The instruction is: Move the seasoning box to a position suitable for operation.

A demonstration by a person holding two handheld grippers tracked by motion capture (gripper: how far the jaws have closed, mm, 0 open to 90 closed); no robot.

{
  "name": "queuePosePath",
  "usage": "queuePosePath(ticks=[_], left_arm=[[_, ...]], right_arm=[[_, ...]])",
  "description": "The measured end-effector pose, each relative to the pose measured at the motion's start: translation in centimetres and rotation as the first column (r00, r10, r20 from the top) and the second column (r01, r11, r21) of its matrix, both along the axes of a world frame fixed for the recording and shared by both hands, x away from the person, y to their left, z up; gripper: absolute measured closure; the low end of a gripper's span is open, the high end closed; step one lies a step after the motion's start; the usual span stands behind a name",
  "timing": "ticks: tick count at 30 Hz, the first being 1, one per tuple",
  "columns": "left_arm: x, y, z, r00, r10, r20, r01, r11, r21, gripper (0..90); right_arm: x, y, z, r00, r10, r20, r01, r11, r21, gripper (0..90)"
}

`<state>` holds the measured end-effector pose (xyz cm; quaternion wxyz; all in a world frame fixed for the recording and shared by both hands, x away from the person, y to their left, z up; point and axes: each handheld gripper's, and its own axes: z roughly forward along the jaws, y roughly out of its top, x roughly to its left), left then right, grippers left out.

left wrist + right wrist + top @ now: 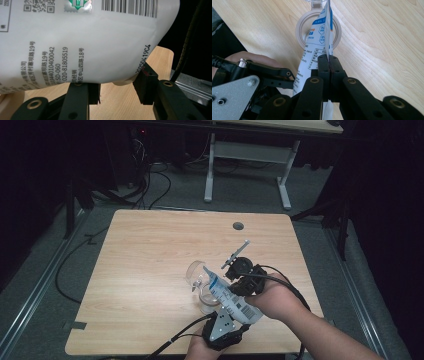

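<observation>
Both grippers are holding a white printed pouch over a clear jar near the table's near right edge: right gripper pinching its edge tight, left gripper half-open, clasping its base.

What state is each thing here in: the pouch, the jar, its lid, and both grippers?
pouch: held up, tilted, upper end pointing down over the jar's mouth
jar: upright on the table, open
lid: swung back, off the mouth
right gripper: jaws shut on the pouch's edge
left gripper: jaws apart on either side of the pouch's bulging lower end
</observation>
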<state>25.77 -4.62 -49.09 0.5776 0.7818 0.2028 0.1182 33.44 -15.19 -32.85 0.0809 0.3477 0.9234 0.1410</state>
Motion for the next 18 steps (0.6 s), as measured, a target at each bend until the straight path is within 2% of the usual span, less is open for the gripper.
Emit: queuePosePath(ticks=[18], left_arm=[[0.00, 0.09, 0.22, 1.0000, -0.006, -0.003, 0.006, 0.9999, -0.010, 61.3]], right_arm=[[0.01, 0.04, 0.24, 1.0000, 0.009, 0.000, -0.009, 0.9999, 0.009, 90.0]])
